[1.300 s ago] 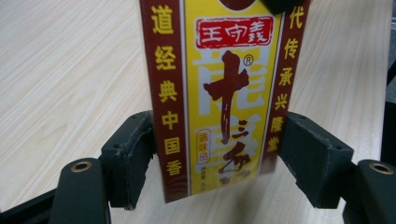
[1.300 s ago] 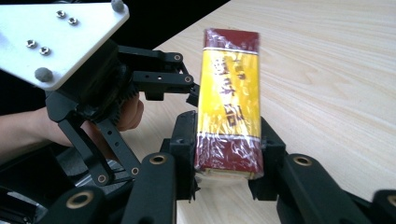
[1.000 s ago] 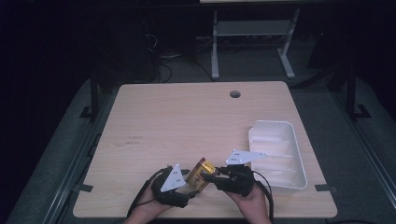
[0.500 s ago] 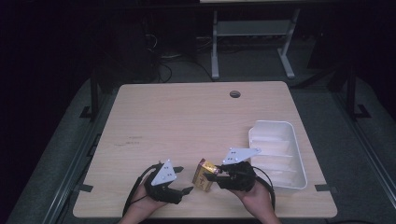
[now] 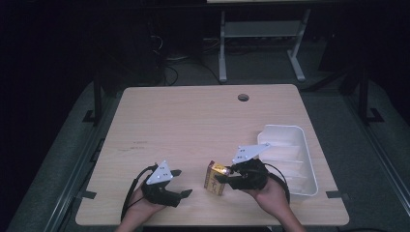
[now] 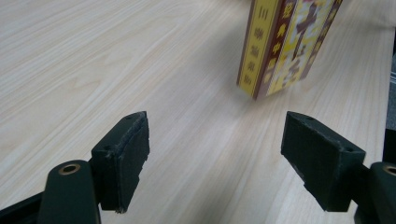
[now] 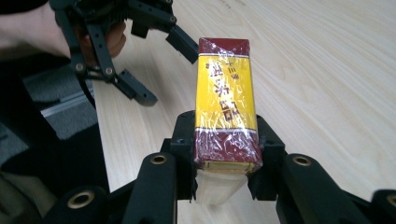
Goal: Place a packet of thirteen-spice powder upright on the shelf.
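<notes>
A yellow and dark red box (image 5: pixel 215 178) in clear film, printed with Chinese characters, is held just above the wooden table (image 5: pixel 193 125) near its front edge. My right gripper (image 5: pixel 223 177) is shut on it, and in the right gripper view its pads press both sides of the box (image 7: pixel 226 102) at the near end. My left gripper (image 5: pixel 181 183) stands to the left of the box, apart from it. Its jaws have just been opening, and the gap between them (image 6: pixel 217 161) holds nothing. The box (image 6: pixel 285 42) shows ahead of them, up and to the right.
A white compartment tray (image 5: pixel 309 164) sits at the table's right edge, beside my right hand. A small round cable hole (image 5: pixel 243 97) is at the back. The left gripper (image 7: pixel 163 70) and its hand show beyond the box in the right gripper view.
The left gripper has let go of the box, opened wider and drawn away to the left. The right gripper has stayed in place with the box.
</notes>
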A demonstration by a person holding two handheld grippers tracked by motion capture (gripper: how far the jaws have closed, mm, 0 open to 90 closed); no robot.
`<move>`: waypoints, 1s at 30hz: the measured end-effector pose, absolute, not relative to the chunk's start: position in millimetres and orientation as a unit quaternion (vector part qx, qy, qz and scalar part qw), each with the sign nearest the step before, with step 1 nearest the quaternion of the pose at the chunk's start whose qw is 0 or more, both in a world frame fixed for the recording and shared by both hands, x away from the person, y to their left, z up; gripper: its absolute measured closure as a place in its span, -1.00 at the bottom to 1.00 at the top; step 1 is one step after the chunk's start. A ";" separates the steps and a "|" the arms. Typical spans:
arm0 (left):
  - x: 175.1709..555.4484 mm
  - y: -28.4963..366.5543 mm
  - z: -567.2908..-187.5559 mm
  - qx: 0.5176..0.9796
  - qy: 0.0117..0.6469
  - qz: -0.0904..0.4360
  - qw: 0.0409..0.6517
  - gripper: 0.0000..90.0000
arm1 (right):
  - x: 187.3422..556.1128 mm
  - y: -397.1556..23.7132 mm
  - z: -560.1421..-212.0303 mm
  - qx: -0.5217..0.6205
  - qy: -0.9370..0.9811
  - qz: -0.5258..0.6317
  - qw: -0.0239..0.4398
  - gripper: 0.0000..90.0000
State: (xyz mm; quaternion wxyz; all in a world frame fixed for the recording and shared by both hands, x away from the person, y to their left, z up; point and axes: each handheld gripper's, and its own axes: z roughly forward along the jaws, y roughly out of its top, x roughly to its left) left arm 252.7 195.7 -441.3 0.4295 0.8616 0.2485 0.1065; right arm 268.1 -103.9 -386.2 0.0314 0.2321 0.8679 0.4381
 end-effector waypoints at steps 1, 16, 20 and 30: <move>253.1 197.0 -441.0 0.861 0.251 0.106 0.430 -0.48 | 269.2 -103.9 -384.4 0.225 0.872 0.433 0.035 0.50; 262.1 218.5 -441.1 0.847 0.283 0.105 0.438 -0.48 | 285.4 -107.2 -362.8 0.170 0.897 0.406 0.032 0.50; 263.6 221.8 -441.3 0.844 0.288 0.104 0.440 -0.48 | 290.7 -109.7 -356.0 0.162 0.900 0.402 0.029 0.50; 267.2 227.7 -441.8 0.839 0.298 0.103 0.443 -0.47 | 306.0 -116.0 -341.0 0.150 0.907 0.392 0.025 0.50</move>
